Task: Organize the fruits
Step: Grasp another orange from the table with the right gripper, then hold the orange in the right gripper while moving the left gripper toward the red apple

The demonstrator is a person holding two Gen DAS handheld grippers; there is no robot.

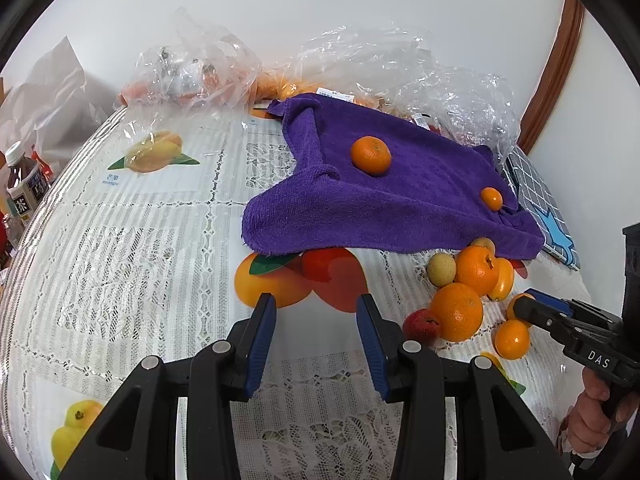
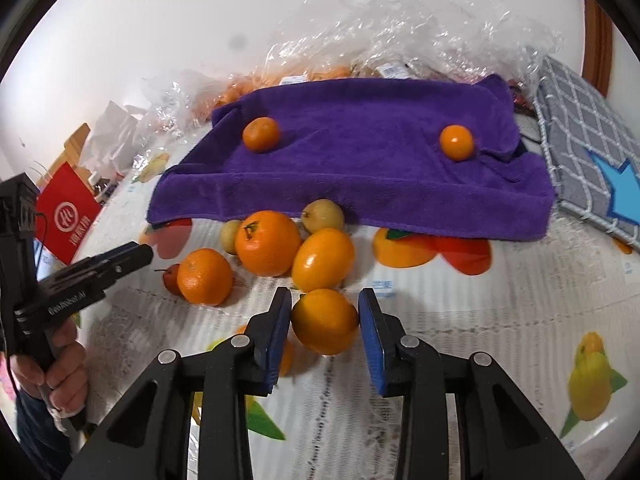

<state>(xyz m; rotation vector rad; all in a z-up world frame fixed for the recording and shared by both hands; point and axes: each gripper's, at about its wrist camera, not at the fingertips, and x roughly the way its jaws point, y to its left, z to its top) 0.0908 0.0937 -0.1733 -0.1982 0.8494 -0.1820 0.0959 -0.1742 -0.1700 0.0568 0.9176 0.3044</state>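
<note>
Tablecloth (image 1: 132, 240) of fruit-printed lace, purple towel (image 1: 400, 200), white wall (image 1: 320, 0).

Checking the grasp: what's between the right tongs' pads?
An orange fruit sits between the right tongs' blue pads, with a slim gap each side, so not yet clamped. It rests on the tablecloth. Right wrist view shows it.
</note>
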